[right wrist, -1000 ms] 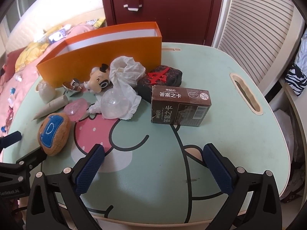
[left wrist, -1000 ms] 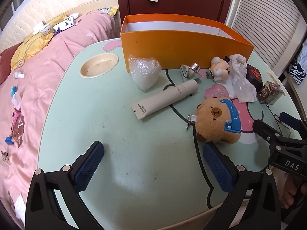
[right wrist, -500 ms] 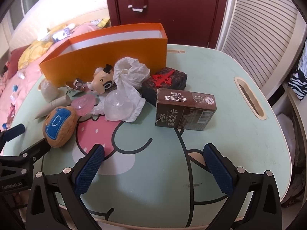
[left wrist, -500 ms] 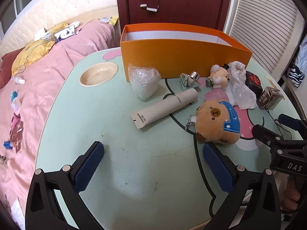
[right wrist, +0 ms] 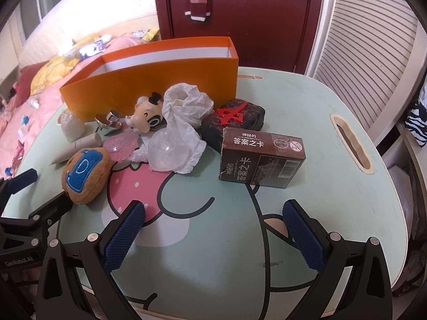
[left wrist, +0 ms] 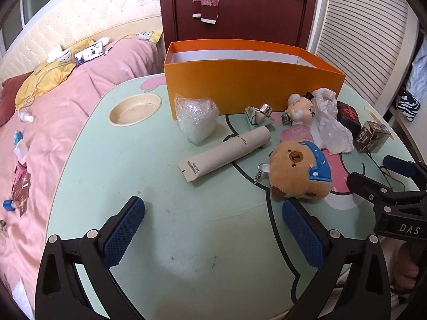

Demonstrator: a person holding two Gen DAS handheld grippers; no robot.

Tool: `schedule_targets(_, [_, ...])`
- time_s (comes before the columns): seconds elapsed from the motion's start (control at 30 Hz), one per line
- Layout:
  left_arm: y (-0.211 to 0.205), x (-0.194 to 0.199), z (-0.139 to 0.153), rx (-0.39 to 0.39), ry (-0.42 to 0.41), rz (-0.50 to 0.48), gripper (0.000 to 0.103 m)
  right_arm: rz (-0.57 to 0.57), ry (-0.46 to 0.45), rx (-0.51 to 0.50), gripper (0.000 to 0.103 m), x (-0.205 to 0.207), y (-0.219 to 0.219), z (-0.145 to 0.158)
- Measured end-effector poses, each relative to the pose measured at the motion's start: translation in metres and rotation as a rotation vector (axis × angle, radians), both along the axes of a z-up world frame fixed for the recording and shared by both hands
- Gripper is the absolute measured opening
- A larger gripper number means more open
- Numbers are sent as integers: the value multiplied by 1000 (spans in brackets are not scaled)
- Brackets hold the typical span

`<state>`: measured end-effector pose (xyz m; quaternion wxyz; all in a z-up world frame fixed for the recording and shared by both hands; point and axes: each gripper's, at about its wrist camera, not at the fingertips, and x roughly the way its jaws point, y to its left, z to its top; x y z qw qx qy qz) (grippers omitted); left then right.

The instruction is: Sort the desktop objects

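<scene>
An orange box [left wrist: 250, 80] [right wrist: 149, 80] stands open-topped at the back of the mint table [left wrist: 165, 240]. In front of it lie a bubble-wrap bundle [left wrist: 196, 118], a cream tube [left wrist: 225, 154], a brown plush bear [left wrist: 300, 169] [right wrist: 85, 174], a small dog figure [right wrist: 146, 117], crumpled white plastic [right wrist: 184, 122], a dark pouch with a red mark [right wrist: 234, 120] and a brown card box [right wrist: 263, 158]. My left gripper [left wrist: 213, 229] hovers open near the table's front, the bear just beyond its right finger. My right gripper [right wrist: 213, 229] is open in front of the card box.
A round cup recess [left wrist: 134, 108] sits in the table's left corner and a slot [right wrist: 351, 144] at its right edge. A pink bed [left wrist: 53, 112] with small items lies to the left. A dark red door [right wrist: 253, 13] stands behind.
Both grippers have drawn back and tilted up a little, so the objects sit slightly farther away and more of the door shows. Nothing on the table has moved.
</scene>
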<state>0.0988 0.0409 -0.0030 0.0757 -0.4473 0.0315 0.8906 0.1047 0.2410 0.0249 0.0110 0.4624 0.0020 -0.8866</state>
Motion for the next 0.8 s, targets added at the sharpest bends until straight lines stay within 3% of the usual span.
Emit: schedule_targets(0.8, [-3, 5, 7, 5, -46, -36, 103, 9, 3, 1, 103, -3, 0, 0])
